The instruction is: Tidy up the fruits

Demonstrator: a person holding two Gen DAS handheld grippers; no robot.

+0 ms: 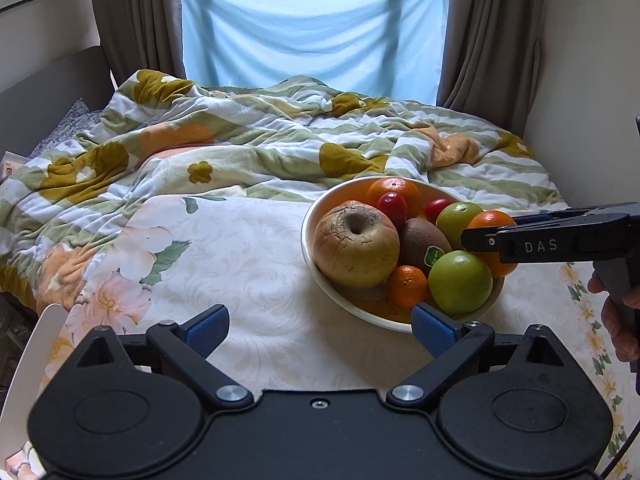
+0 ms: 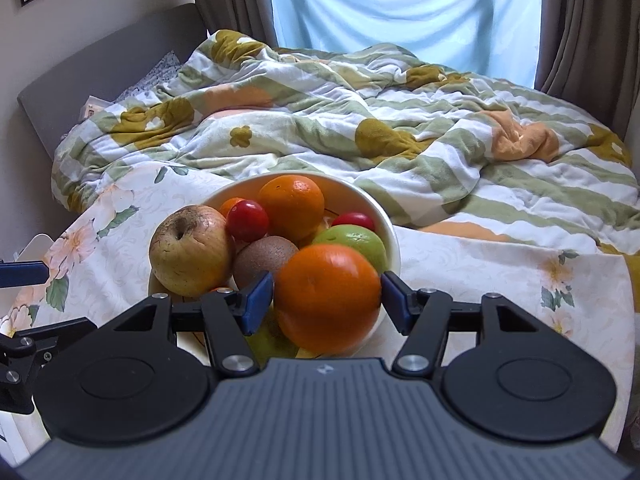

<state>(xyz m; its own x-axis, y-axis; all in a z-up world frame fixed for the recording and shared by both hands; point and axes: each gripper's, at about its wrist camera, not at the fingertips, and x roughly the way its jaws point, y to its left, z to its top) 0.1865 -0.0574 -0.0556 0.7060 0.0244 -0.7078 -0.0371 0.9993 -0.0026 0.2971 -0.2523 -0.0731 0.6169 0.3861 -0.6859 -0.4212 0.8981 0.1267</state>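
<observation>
Straddling the big orange [image 2: 327, 297] at the near edge of the bowl [image 2: 390, 232], the right gripper [image 2: 326, 302] stood nearest, pads hugging its sides, contact uncertain; the left gripper [image 1: 320, 328] gaped empty beside the bowl.

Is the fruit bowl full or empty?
Full: the bowl is heaped with an apple, oranges, a kiwi and more.
</observation>
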